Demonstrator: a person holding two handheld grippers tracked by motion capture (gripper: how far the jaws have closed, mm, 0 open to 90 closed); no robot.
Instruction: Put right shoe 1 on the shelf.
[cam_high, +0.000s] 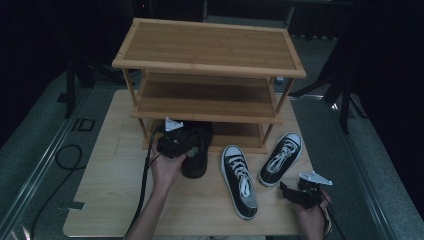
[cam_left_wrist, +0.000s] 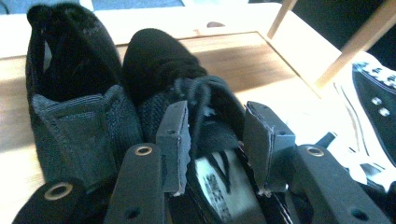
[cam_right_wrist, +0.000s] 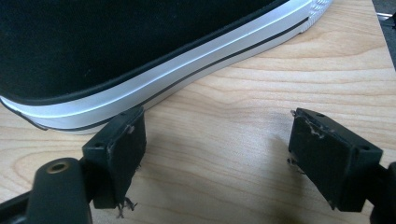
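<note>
A black shoe (cam_high: 196, 159) lies at the front of the wooden rack's bottom shelf, its heel out over the board. My left gripper (cam_high: 181, 142) hovers at its opening. In the left gripper view the gripper (cam_left_wrist: 219, 128) is open, its pads either side of the shoe's (cam_left_wrist: 205, 93) tongue and laces, apart from them. A second black shoe (cam_left_wrist: 70, 93) stands close beside it. My right gripper (cam_high: 289, 191) rests low at the board's near right, open (cam_right_wrist: 217, 154) and holding nothing. The black-and-white sneaker (cam_right_wrist: 140, 42) lies just beyond its left pad.
The three-tier wooden rack (cam_high: 210, 67) stands at the back of the board (cam_high: 115, 200). Two black-and-white sneakers lie on the board, one in the middle (cam_high: 240, 181) and one to its right (cam_high: 281, 159). A cable (cam_high: 65, 160) loops on the floor at left.
</note>
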